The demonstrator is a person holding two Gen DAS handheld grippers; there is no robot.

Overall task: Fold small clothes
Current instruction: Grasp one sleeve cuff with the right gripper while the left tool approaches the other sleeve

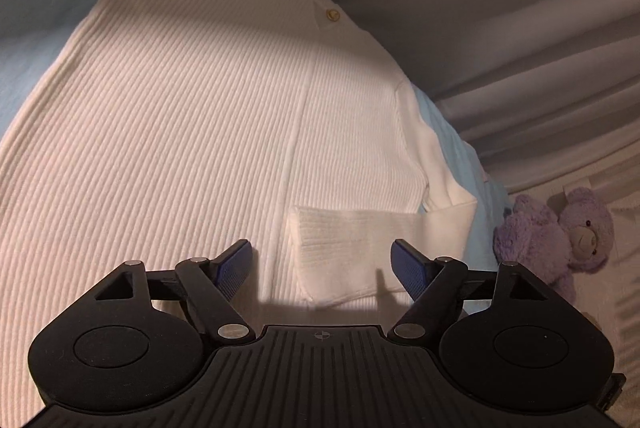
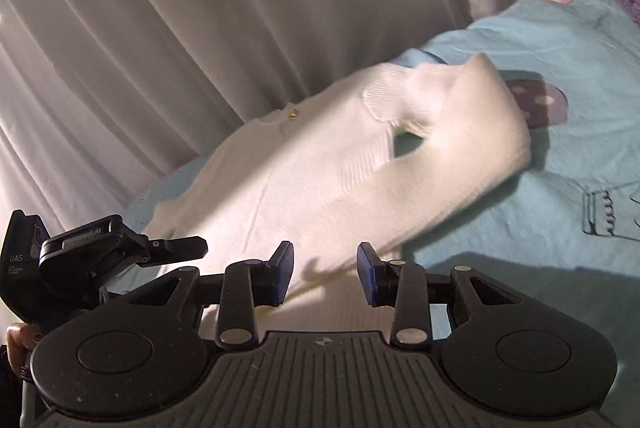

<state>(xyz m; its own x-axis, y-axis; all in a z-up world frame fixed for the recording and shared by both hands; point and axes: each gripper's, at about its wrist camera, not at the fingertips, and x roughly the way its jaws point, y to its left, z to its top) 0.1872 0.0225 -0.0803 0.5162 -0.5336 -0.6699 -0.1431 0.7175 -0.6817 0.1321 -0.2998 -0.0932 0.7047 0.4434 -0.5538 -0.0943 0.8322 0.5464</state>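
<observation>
While the white ribbed sweater (image 1: 192, 132) lies spread on the light blue bedsheet (image 2: 560, 164), the folding looks only begun. Seen from the left wrist, the body of the sweater is flat, with its small gold button (image 1: 332, 14) near the neckline and one sleeve (image 1: 432, 164) already brought across the front, its ribbed cuff (image 1: 340, 232) resting on the chest panel. That one sleeve fold is the only finished step the views show.

The left hand-held gripper (image 1: 322, 268) hovers low over the sweater just short of that cuff, its blue-padded fingers (image 1: 236, 264) spread wide and holding nothing. The right hand-held gripper (image 2: 325, 274) is likewise released, with a clear gap between its pads and only cloth visible beyond them; it hangs over the lower edge of the sweater near the sheet. From the right wrist view the folded sleeve bulges up in a loose, blurred loop rather than lying flat, so it may need smoothing, though the blur makes this hard to judge.

What seems left: the other sleeve, which runs off toward the far left in the left wrist view, is still extended and would need folding in; then the body would need doubling over from hem to collar. Neither step shows any sign of being started. A purple teddy bear (image 1: 560, 232) sits beside the sheet, well apart from the sweater, and pale curtains (image 2: 180, 28) hang behind the bed.
</observation>
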